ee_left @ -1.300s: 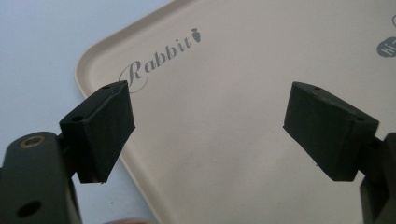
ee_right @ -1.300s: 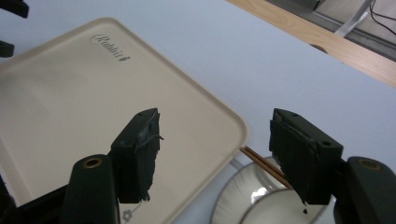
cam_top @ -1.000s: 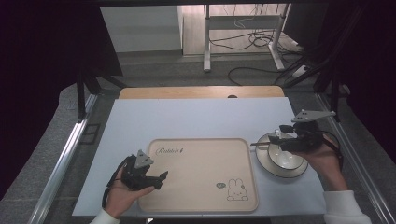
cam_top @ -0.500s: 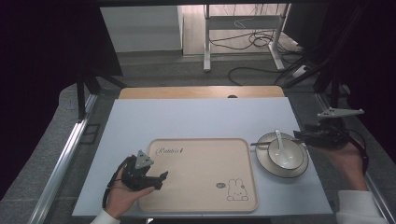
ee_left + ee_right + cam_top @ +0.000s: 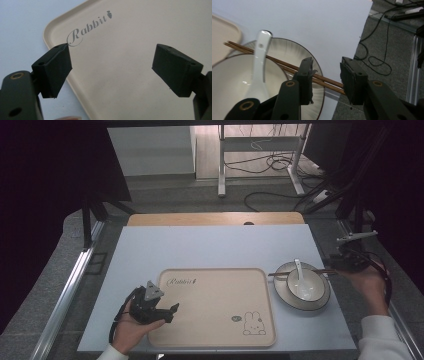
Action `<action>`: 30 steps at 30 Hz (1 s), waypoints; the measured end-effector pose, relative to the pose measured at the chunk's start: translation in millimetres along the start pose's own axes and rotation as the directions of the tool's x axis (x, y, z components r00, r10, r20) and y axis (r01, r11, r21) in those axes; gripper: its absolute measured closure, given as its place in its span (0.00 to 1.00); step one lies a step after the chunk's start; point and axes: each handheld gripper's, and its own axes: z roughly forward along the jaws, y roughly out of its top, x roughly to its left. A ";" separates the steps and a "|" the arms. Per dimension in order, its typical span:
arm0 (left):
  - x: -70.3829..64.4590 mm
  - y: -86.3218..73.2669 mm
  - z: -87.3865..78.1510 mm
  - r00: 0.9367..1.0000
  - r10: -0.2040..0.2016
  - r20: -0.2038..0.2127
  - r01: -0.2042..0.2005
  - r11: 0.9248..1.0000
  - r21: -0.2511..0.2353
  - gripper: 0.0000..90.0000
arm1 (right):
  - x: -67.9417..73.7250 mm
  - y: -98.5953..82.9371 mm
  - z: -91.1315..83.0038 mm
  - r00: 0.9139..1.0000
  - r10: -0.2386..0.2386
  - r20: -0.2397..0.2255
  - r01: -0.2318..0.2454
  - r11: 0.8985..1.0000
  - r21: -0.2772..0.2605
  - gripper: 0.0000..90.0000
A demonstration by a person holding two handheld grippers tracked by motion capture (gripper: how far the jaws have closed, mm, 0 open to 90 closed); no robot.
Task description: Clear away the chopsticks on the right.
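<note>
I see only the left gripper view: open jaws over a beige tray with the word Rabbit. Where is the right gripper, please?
Observer: The right gripper is at the table's right edge, beside a plate that stands right of the tray.
Operator: Is something on that plate?
Observer: A bowl with a white spoon in it. Chopsticks lie across the plate.
Operator: Does the right gripper hold them?
Observer: They are not clamped. Its jaws stand open, one on each side of the chopsticks' end.
</note>
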 end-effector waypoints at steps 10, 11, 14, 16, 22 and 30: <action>1.9 -0.8 2.1 1.000 -0.001 -0.006 0.001 1.000 0.015 0.17 | -18.2 0.3 35.2 1.000 -0.004 -0.002 0.004 0.997 0.082 0.98; 1.9 -0.8 2.1 1.000 -0.001 -0.006 0.001 1.000 0.015 0.17 | -19.2 0.3 38.8 1.000 -0.004 -0.004 0.005 0.996 0.091 0.99; 1.2 -0.7 1.9 1.000 0.001 -0.008 -0.001 1.000 0.015 0.17 | -20.5 0.4 49.4 1.000 -0.013 -0.013 0.014 0.992 0.122 0.99; 0.9 -0.7 2.1 1.000 0.001 -0.008 -0.001 1.000 0.017 0.17 | -20.3 0.4 52.7 1.000 -0.017 -0.013 0.018 0.991 0.131 0.99; 0.2 -1.2 2.8 1.000 0.006 -0.010 -0.006 1.000 0.023 0.17 | -16.2 1.2 70.0 0.999 -0.046 -0.013 0.048 0.985 0.168 0.99; 1.3 -2.2 2.3 1.000 0.012 -0.011 -0.012 1.000 0.026 0.17 | -14.8 -1.5 78.7 0.998 -0.062 0.002 0.060 0.981 0.184 0.99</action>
